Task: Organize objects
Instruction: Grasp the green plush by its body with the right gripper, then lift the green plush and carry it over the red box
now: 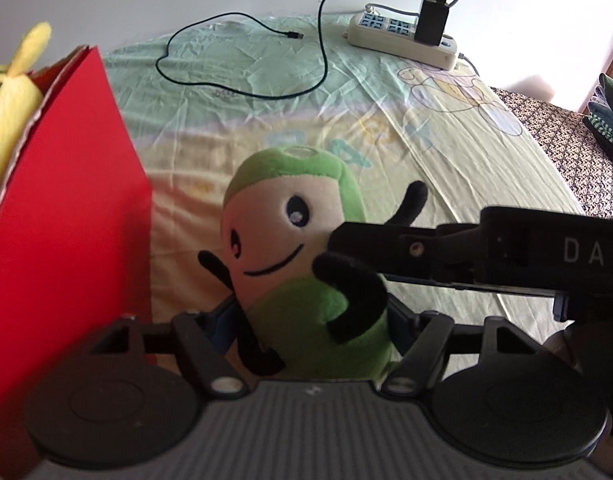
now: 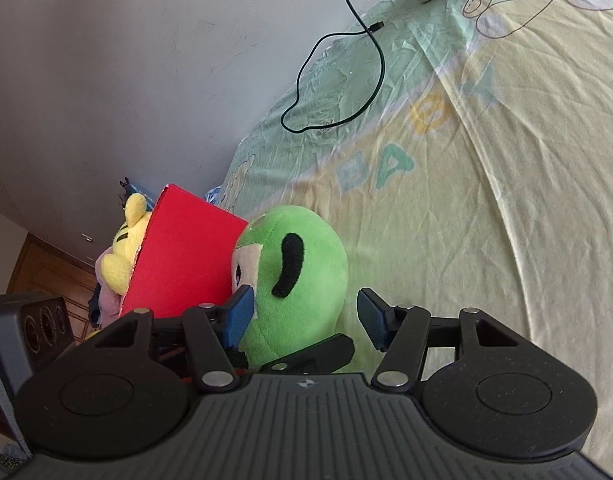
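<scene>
Noted bed sheet (image 1: 386, 152), pastel and printed, spread beneath everything. Found red box (image 1: 66, 200) standing on it at left, with yellow plush (image 1: 6, 92) inside. Observed green plush (image 1: 298, 248) upright just beside the box, lower body clamped in left gripper (image 1: 306, 320). Recorded right gripper (image 2: 306, 316) spread wide around the same toy, one blue pad (image 2: 238, 316) near its face, other clear. Logged power strip (image 1: 402, 36) and cable (image 1: 246, 60) well apart.
</scene>
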